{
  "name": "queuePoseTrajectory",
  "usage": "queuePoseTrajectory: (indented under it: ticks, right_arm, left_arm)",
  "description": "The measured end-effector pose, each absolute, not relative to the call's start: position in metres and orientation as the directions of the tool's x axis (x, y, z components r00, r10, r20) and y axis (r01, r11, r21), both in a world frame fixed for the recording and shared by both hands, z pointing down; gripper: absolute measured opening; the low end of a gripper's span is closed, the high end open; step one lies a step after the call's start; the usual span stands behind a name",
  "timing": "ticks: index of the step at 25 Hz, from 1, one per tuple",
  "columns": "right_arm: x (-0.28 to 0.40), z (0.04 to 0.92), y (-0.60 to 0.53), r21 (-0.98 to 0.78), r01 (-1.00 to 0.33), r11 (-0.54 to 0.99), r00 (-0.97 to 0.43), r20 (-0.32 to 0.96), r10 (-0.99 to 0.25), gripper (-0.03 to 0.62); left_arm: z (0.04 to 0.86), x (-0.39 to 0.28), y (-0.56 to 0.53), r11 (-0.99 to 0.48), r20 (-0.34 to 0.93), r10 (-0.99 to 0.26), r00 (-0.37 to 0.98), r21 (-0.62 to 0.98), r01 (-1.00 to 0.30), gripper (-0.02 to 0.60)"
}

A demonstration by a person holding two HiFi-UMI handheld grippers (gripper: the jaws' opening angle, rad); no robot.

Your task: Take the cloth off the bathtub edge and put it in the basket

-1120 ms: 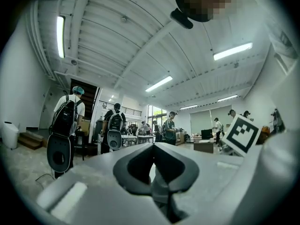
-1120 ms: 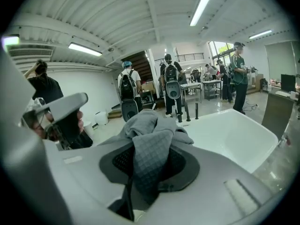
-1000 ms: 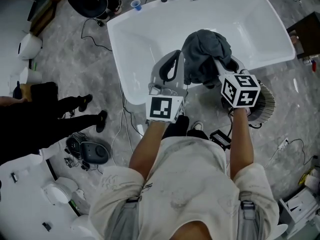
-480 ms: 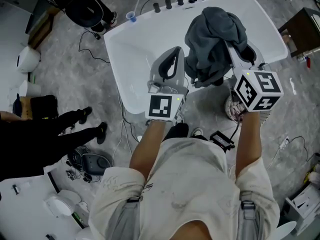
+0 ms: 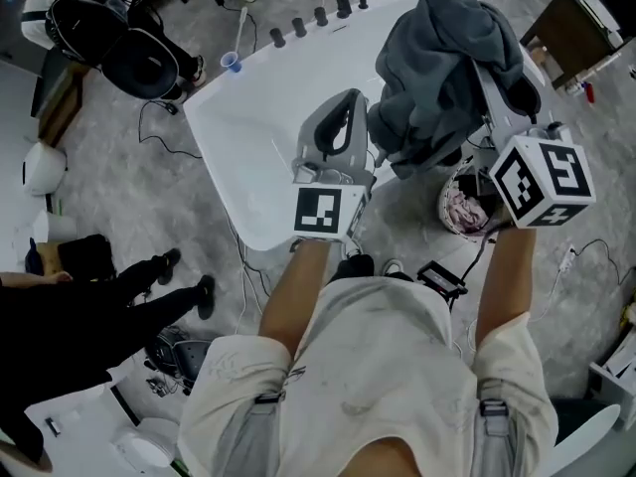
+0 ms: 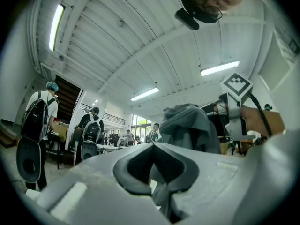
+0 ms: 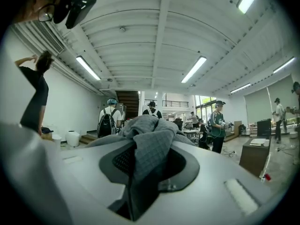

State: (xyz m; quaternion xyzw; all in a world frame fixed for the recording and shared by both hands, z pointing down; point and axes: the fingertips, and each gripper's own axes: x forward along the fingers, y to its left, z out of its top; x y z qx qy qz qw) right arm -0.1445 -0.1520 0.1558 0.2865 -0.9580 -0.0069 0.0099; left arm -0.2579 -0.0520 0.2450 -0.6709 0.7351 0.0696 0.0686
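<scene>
A dark grey cloth (image 5: 437,58) hangs bunched in the air over the near right part of the white bathtub (image 5: 263,102). My right gripper (image 5: 477,63) is shut on it, and folds cover its tips. In the right gripper view the cloth (image 7: 150,135) drapes over and down between the jaws of the right gripper (image 7: 143,123). My left gripper (image 5: 345,97) is just left of the cloth, with its jaw tips together. In the left gripper view the cloth (image 6: 187,125) rises beyond the left gripper (image 6: 153,144). The round basket (image 5: 444,199) stands on the floor below the right gripper, with pinkish fabric inside.
Taps (image 5: 318,13) line the tub's far rim, and a blue cup (image 5: 231,63) stands near them. A black backpack (image 5: 139,48) lies at the far left and a dark cabinet (image 5: 581,28) stands at the far right. A person in black (image 5: 79,316) stands at the left. Cables and a black box (image 5: 442,278) lie by my feet.
The right gripper has risen with the cloth and carried it up and to the right, off the tub edge. The left gripper rose a little beside it.
</scene>
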Motion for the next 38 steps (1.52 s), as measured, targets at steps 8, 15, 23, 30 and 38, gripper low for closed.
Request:
queuePoseTrajectory:
  ticks: [8, 15, 23, 30, 38]
  right_arm:
    - [-0.099, 0.156, -0.187, -0.002, -0.681, 0.732, -0.732, 0.012, -0.681, 0.109]
    - [-0.045, 0.148, -0.204, 0.005, -0.789, 0.614, -0.614, -0.006, -0.789, 0.109]
    - [0.023, 0.125, -0.197, 0.024, -0.871, 0.49, -0.49, -0.041, -0.871, 0.109]
    - [0.064, 0.111, -0.206, 0.043, -0.907, 0.419, -0.42, -0.056, -0.906, 0.11]
    - [0.12, 0.121, -0.221, 0.036, -0.927, 0.374, -0.376, -0.04, -0.926, 0.11]
  left_arm:
    - [0.241, -0.231, -0.099, -0.059, -0.199, -0.978, 0.057, 0.005, -0.998, -0.003]
    - [0.245, -0.196, -0.13, -0.197, -0.187, -0.964, 0.189, 0.022, -0.98, -0.003]
    - [0.247, -0.145, -0.144, -0.32, -0.175, -0.935, 0.31, 0.034, -0.947, -0.003]
    - [0.243, -0.116, -0.165, -0.371, -0.172, -0.917, 0.359, 0.041, -0.928, -0.003]
    - [0.247, -0.064, -0.187, -0.418, -0.164, -0.898, 0.408, 0.03, -0.908, -0.003]
